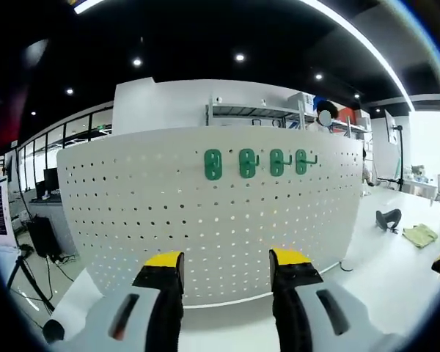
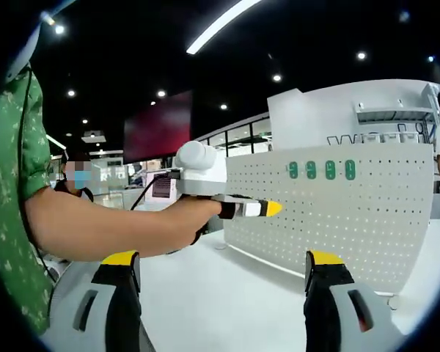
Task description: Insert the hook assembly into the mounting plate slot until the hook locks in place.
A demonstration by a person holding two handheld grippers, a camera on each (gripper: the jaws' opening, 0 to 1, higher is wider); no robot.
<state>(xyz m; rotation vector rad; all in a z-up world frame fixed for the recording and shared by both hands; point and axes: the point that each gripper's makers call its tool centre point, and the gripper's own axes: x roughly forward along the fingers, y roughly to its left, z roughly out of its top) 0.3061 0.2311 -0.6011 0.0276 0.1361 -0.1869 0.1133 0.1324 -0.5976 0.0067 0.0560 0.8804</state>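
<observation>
A white table (image 1: 396, 271) carried an upright white pegboard panel (image 1: 132, 213), which stood directly on its surface. Toward the table's right edge lay a dark tool (image 1: 388, 218) and, just beside it, a crumpled yellow-green cloth (image 1: 421, 235); a thin cable (image 1: 342, 265) lay near the pegboard's foot.

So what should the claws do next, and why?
Probably pull both back a little. All four green hooks already hang in a row on the white pegboard, and both the left claw and the right claw are open and hold nothing.
</observation>
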